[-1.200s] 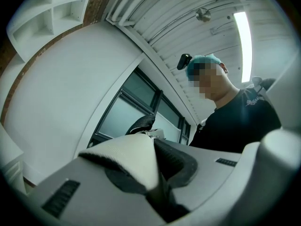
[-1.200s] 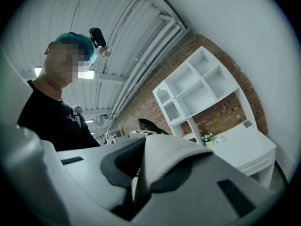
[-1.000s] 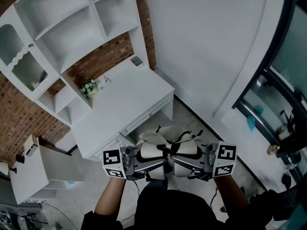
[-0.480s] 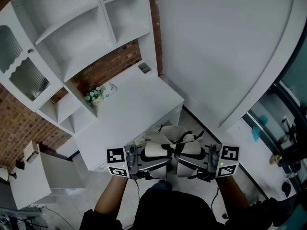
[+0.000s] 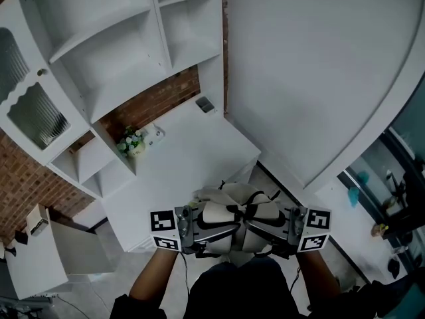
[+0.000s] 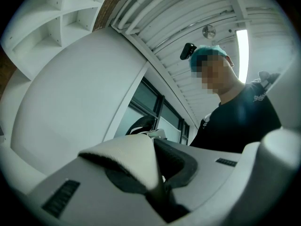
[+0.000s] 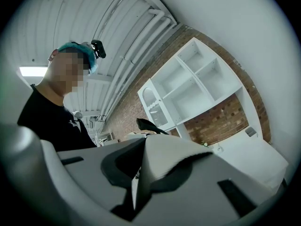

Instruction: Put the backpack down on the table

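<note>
We hold the white backpack [image 5: 234, 208] in the air between our 2 tools: left tool [image 5: 216, 229] and right tool [image 5: 257, 231] each clamp 1 padded strap [image 6: 134, 161]. The white bench [image 5: 192, 158] lies just ahead of them.

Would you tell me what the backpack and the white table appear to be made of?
Backpack: off-white padded fabric, matte, with a finely textured weave on its strap and dark trim. Table: smooth white panels, likely painted wood or laminate; which one, the look leaves open.
</note>
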The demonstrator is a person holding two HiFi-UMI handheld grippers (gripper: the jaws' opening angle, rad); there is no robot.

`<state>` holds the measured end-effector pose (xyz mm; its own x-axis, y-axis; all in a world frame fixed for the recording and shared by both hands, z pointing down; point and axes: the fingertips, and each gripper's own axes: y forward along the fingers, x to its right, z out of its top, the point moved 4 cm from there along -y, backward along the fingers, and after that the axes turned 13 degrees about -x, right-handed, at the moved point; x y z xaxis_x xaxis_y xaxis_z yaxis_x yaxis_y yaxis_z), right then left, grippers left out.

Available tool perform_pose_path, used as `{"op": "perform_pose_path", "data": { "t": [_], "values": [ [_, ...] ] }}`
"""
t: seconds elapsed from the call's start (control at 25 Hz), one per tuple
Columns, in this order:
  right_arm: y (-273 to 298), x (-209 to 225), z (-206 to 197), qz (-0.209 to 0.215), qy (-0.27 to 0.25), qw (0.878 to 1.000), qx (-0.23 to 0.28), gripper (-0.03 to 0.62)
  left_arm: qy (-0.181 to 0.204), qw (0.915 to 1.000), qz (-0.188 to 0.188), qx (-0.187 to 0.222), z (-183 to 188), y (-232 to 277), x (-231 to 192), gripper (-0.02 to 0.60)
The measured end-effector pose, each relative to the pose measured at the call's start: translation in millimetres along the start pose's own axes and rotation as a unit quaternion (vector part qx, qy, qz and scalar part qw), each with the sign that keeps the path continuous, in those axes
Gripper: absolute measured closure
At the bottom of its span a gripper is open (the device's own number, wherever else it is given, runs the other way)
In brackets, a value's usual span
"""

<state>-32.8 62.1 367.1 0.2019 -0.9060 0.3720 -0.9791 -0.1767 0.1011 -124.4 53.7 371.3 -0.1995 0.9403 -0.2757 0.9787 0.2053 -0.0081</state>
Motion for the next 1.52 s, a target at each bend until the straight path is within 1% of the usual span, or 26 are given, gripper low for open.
{"op": "perform_pose_path", "data": {
  "t": [0.12, 0.4, 0.56, 0.72, 0.88, 1.12, 1.32, 1.4, 1.52],
  "values": [
    [7.1, 6.2, 0.4, 0.008, 0.005, 1.0, -0.003, 0.546, -0.002, 1.0, 0.006, 0.0, -1.4, -7.3, -5.5, 0.518],
    [23.3, 27.0, 12.3, 0.023, -0.004, 1.0, -0.005, 0.546, -0.007, 0.9995, 0.03, 0.008, 6.1, -23.5, -23.8, 0.518],
    [27.2, 46.5, 23.8, 0.032, -0.006, 0.999, -0.006, 0.546, -0.005, 0.9985, 0.05, 0.02, 14.8, -27.4, -44.0, 0.518],
    [34.3, 66.7, 38.3, 0.039, 0.004, 0.999, -0.012, 0.546, -0.009, 0.9979, 0.059, 0.023, 25.9, -34.9, -64.4, 0.518],
    [34.9, 95.1, 53.6, 0.048, -0.002, 0.999, -0.018, 0.546, -0.006, 0.9974, 0.068, 0.023, 38.6, -37.0, -91.5, 0.518],
    [36.8, 140.1, 76.4, 0.058, -0.007, 0.998, -0.023, 0.546, 0.0, 0.9974, 0.071, 0.014, 53.6, -39.4, -135.5, 0.518],
    [32.9, 184.8, 96.5, 0.061, -0.01, 0.998, -0.022, 0.546, -0.004, 0.9962, 0.086, 0.015, 69.4, -37.1, -180.5, 0.518],
    [31.9, 201.6, 106.8, 0.064, -0.007, 0.997, -0.032, 0.546, -0.004, 0.9956, 0.092, 0.016, 77.7, -36.1, -200.2, 0.518],
    [26.3, 229.5, 117.2, 0.058, 0.004, 0.997, -0.045, 0.546, -0.006, 0.9952, 0.096, 0.015, 88.5, -31.0, -228.1, 0.518]
  ]
}}
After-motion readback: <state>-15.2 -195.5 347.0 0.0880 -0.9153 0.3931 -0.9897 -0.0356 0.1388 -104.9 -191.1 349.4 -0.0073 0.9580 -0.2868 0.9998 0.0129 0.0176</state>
